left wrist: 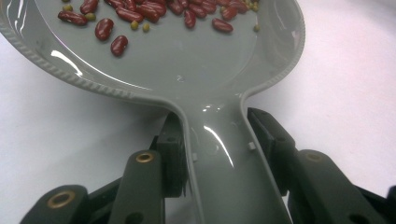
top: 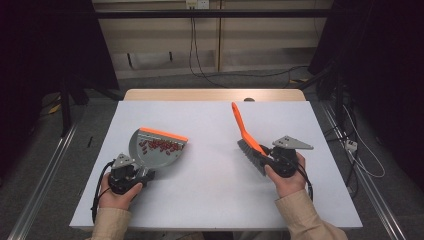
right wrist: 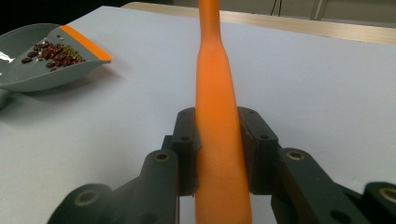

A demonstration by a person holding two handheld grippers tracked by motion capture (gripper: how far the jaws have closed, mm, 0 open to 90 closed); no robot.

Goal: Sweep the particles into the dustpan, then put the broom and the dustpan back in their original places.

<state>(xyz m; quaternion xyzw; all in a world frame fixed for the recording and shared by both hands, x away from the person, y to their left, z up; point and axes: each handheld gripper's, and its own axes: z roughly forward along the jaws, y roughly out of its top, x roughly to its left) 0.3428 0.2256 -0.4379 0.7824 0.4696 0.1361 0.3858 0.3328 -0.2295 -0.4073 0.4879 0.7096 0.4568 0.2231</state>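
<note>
A grey dustpan point(top: 157, 150) with an orange front lip point(top: 163, 134) lies on the left half of the white bench point(top: 210, 200), its lip pointing away from the person and its handle point(left wrist: 224, 158) pointing back toward them. A heap of dark red beans point(top: 160, 145) sits in the pan just behind the lip; in the left gripper view a few small green ones point(left wrist: 146, 27) are mixed among them. The left claw point(left wrist: 219, 149) is clamped on the dustpan's handle, one black jaw pressed against each side of it, and the person's left hand point(top: 117, 195) grips the tool from behind near the bench's front edge. Well apart, on the right half of the bench, is a brush point(top: 248, 140) with an orange handle and grey bristles point(top: 251, 156). The brush handle slopes up and away toward the far side of the bench, while the bristles point down and left at the bench surface; whether they touch it cannot be told. The right claw point(right wrist: 218, 154) is closed on the orange handle, which runs between its jaws and on beyond them, and the right hand point(top: 287, 177) holds this tool, a grey three-cornered plate point(top: 292, 143) sitting on top. Beyond the white surface a strip of pale wood point(top: 215, 94) shows along the far edge, and cables point(top: 200, 60) trail over the floor behind.
</note>
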